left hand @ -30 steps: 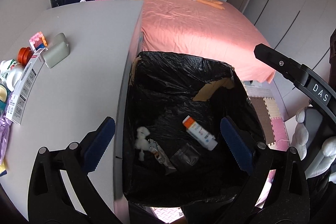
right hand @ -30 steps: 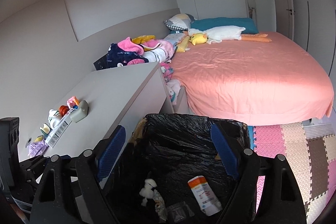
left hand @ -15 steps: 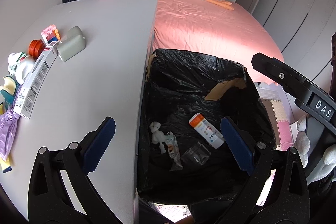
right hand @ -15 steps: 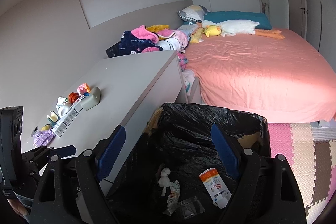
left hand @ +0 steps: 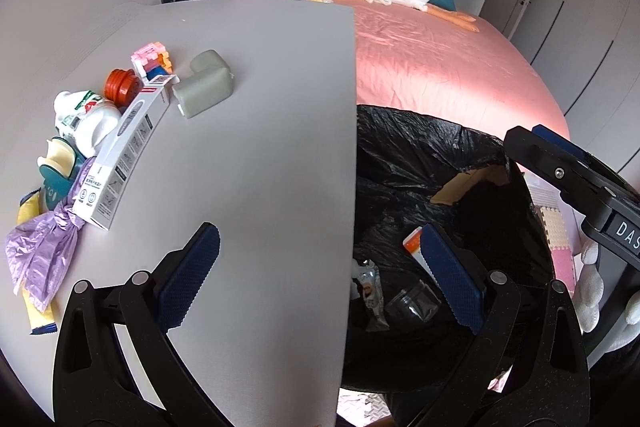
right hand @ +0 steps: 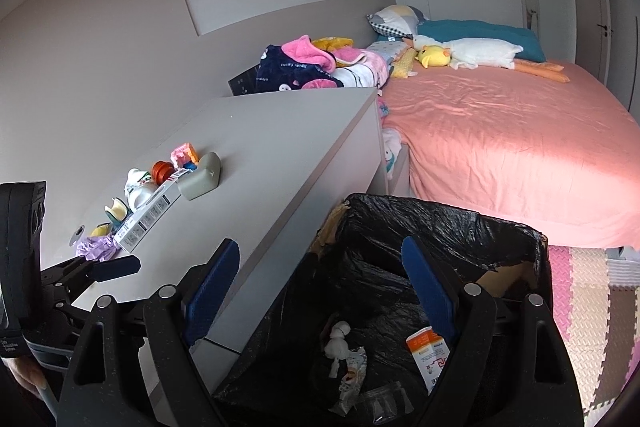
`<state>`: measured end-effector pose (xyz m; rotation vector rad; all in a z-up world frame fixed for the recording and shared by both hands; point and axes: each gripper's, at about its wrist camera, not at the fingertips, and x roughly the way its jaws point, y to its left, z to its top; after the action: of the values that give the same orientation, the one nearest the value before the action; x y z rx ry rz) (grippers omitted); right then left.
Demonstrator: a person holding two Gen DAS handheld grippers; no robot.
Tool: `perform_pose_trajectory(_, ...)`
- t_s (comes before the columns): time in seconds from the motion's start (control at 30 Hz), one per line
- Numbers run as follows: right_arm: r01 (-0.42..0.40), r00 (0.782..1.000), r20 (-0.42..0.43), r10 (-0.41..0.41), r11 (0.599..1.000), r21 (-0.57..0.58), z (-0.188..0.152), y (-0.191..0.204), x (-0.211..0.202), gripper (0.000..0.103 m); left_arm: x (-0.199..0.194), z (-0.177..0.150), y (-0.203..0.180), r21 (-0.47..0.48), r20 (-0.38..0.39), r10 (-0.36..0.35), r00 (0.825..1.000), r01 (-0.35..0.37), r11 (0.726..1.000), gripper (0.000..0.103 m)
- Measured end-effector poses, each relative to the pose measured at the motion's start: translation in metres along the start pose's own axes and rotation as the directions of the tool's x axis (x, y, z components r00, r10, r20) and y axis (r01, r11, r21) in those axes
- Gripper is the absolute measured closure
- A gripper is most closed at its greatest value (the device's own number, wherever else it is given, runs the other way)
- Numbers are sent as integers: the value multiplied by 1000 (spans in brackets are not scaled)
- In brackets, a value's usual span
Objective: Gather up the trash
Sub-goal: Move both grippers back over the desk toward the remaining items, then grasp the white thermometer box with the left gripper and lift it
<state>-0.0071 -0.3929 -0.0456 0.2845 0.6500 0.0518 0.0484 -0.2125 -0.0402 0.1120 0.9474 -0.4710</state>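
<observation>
My left gripper [left hand: 316, 269], fingers spread and empty, hung nearer the long white box [left hand: 124, 151], which lay up-left, lengthwise along the counter [left hand: 260, 87].

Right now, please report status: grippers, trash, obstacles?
Both hand-held grippers open, empty: left, right. Trash bin holds some items; more lie on the desk. Nothing in the way.

grey desk [left hand: 260, 99], white box [left hand: 124, 151], purple bag [left hand: 40, 251]
</observation>
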Motion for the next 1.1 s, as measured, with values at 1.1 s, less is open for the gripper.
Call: perform_pose_trajectory(1.1,-111,993,-48,109,993,-41,25,43,76,19,26,46,110,-19,41,200,979,-200,980,19)
